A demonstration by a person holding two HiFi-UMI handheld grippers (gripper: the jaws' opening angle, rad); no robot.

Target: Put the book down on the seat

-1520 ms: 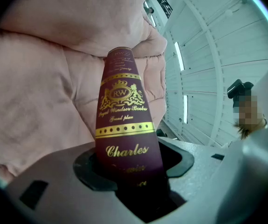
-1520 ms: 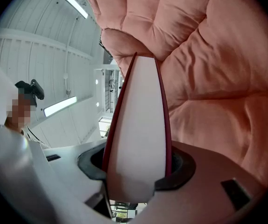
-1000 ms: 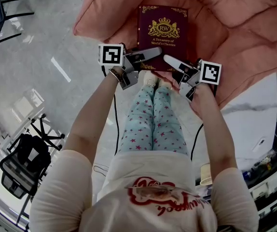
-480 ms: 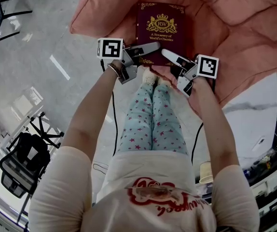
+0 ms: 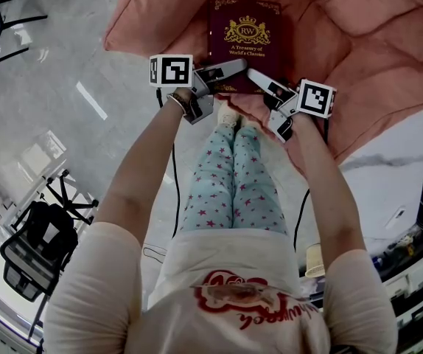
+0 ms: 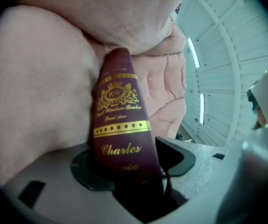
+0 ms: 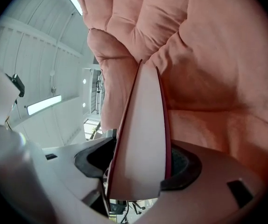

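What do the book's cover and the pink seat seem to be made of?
The book: a hard cover, likely board wrapped in maroon leather-look material, slightly glossy, with gold-stamped print. The seat: soft, matte pink fabric, probably padded; its quilted puffs and folds suggest stuffing.

Both my bare arms [image 5: 134, 175] reach forward, converging.
Grey left gripper [image 5: 235, 67] and grey right gripper [image 5: 257, 77]: jaws opening, maroon gold-stamped hardcover book [image 5: 245, 35] between each pair.

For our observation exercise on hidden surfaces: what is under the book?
The pink seat shows past the book at its far and side edges, so it lies beneath. The patch directly below is covered; anything else there cannot be seen.
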